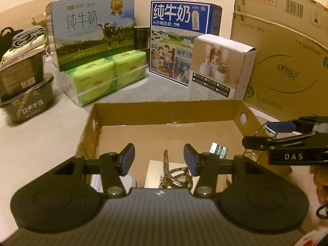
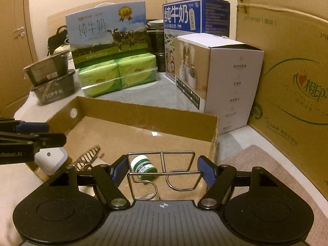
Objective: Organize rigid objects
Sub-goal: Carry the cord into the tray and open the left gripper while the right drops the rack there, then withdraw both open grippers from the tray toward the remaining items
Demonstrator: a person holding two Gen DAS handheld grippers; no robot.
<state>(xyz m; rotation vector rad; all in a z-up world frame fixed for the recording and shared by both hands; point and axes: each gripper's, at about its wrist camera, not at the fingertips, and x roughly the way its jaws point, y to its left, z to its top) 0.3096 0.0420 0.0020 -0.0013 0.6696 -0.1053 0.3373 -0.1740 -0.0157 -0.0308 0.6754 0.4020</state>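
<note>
A shallow open cardboard tray [image 1: 164,112] [image 2: 143,114] lies in front of me. Inside it are a small green-and-white jar [image 1: 218,150] [image 2: 143,167], a patterned hair clip [image 1: 170,174] [image 2: 86,155], a white card [image 1: 152,174] and a white plastic box [image 2: 51,160]. My right gripper [image 2: 162,169] is shut on a bent metal wire rack [image 2: 164,172] and holds it over the tray's right side; it shows in the left wrist view [image 1: 264,135]. My left gripper [image 1: 158,160] is open and empty above the tray's near part.
Behind the tray stand two milk cartons [image 1: 92,32] [image 1: 180,39], green tissue packs [image 1: 102,75], a white humidifier box [image 1: 221,67] and stacked black food tubs [image 1: 24,90]. A large cardboard box [image 1: 287,61] walls off the right. A brown mat [image 2: 266,174] lies right of the tray.
</note>
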